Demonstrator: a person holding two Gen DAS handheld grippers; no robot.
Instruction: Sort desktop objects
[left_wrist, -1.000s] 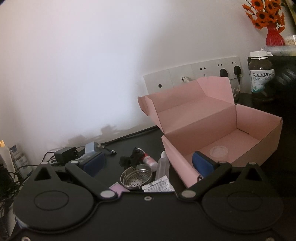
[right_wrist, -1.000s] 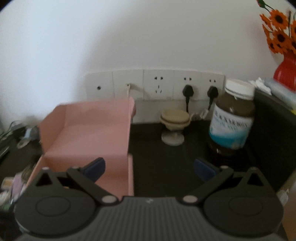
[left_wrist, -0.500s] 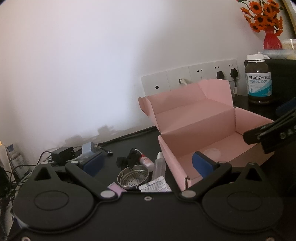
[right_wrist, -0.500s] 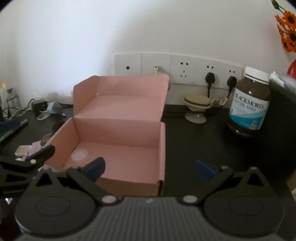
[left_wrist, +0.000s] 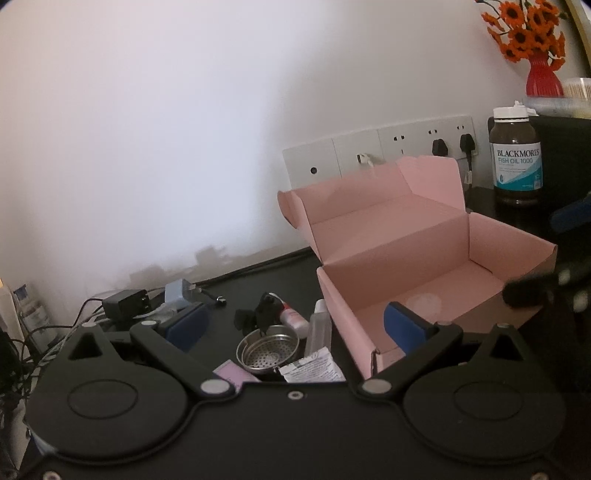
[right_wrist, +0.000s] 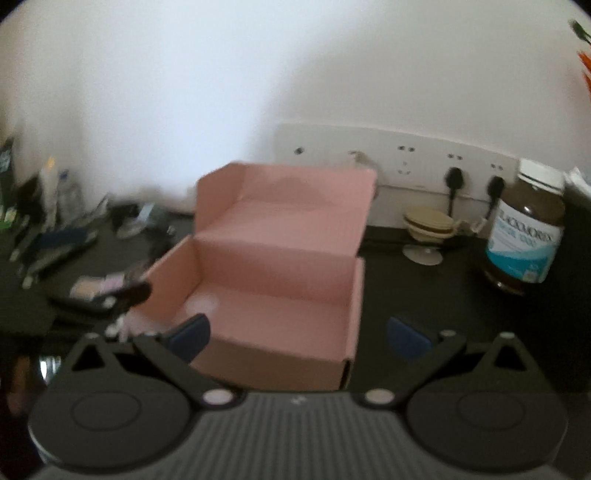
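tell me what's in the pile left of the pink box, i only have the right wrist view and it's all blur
Observer: A small metal strainer lies just ahead of the left gripper, whose fingers are open with nothing between them.
Operator: anything close against the box
Observer: A small clear bottle stands beside the left wall of the pink box; I cannot tell if they touch.
Operator: can't read the brown jar's label
Observer: The brown jar reads BLACKMORES FISH OIL 1000.
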